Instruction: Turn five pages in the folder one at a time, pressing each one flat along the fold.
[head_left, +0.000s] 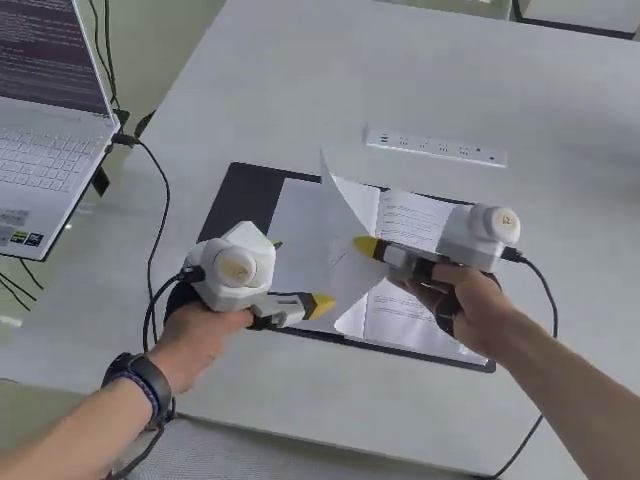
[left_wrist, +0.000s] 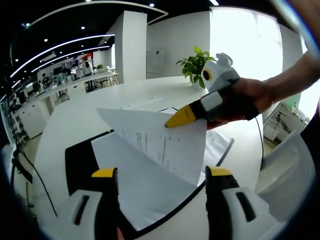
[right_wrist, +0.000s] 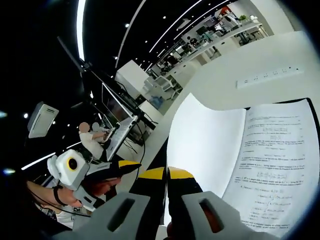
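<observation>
The left hand (head_left: 205, 325) holds the left gripper (head_left: 318, 304) low and close to the body, pointing right, with its jaws spread wide apart. The right hand (head_left: 468, 300) holds the right gripper (head_left: 368, 245) a little farther out, pointing left, its yellow-tipped jaws pinched together on a page (head_left: 345, 222). Both forearms reach in from below.

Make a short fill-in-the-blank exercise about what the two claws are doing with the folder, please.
The right claw is shut on one ____ of the folder.
The left claw is ____, its jaws wide apart.
The power strip beyond the folder is ____ in colour.
Missing words: page, open, white.
</observation>
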